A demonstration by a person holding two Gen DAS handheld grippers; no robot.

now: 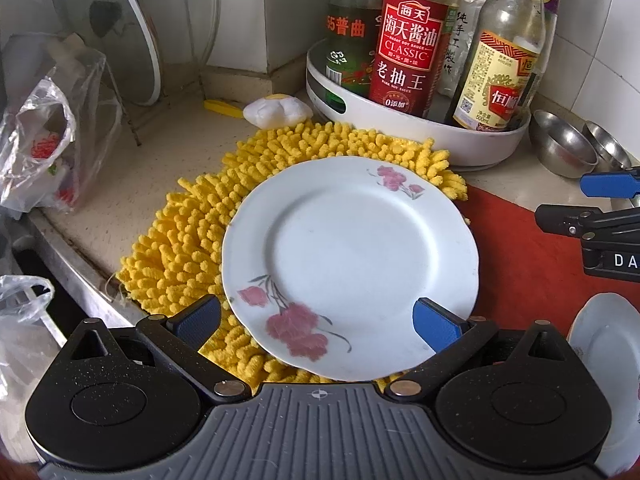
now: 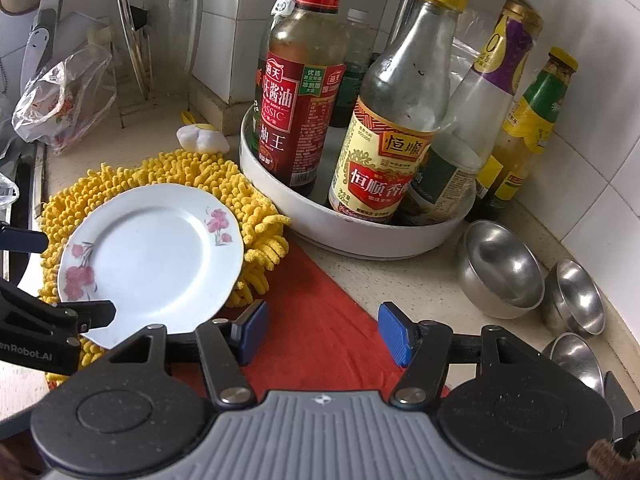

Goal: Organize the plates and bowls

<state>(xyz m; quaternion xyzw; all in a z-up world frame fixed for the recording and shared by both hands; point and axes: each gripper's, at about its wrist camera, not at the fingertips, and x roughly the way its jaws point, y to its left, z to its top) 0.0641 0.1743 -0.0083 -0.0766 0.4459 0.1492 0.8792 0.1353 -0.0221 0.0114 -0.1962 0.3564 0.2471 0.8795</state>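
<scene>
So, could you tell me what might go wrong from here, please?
1. The plate lies half on the yellow mat, overhanging the red cloth; pressing its rim may tip it.
2. The left claw is open around the plate's near edge; a shallow grip on glazed china could slip.
3. Lifting it back could knock the bottles in the tray.

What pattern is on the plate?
White plate with pink flower sprays on the rim; clearest in the left wrist view.
</scene>
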